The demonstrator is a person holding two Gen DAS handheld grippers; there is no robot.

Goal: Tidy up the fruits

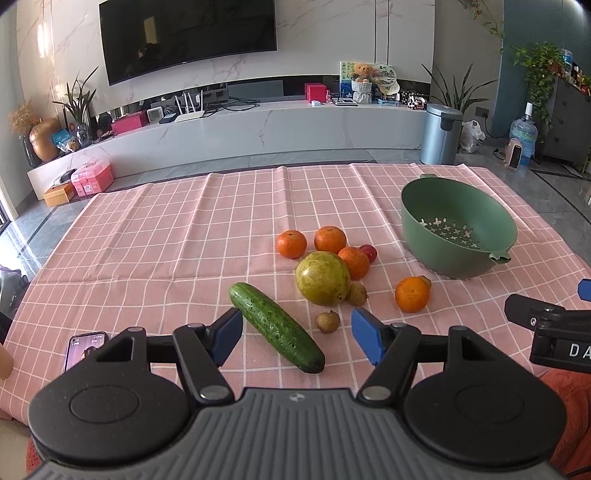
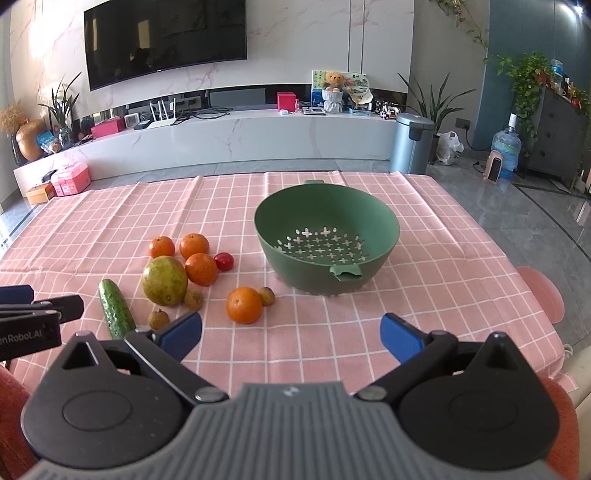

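The left gripper [image 1: 297,341] points forward and tilts downward, its blue-padded jaws spread wide and holding nothing. The right gripper [image 2: 291,338] sits beside it at much the same downward tilt, jaws likewise wide apart and empty. Each gripper's side shows at the edge of the other's view.

wall: white marble panels, dark curved tv [image 1: 188,35] mounted on it
console: long low white marble unit [image 1: 258,129] below the tv, cluttered with boxes, router, cables, teddy bear [image 1: 362,74]
floor: grey glossy tiles [image 2: 517,206]
plants: potted greens both sides, vine top right
right side: grey pedal bin [image 1: 441,134], water jug [image 1: 522,138], grey drawer cabinet [image 2: 554,136]
light: daylight, bright
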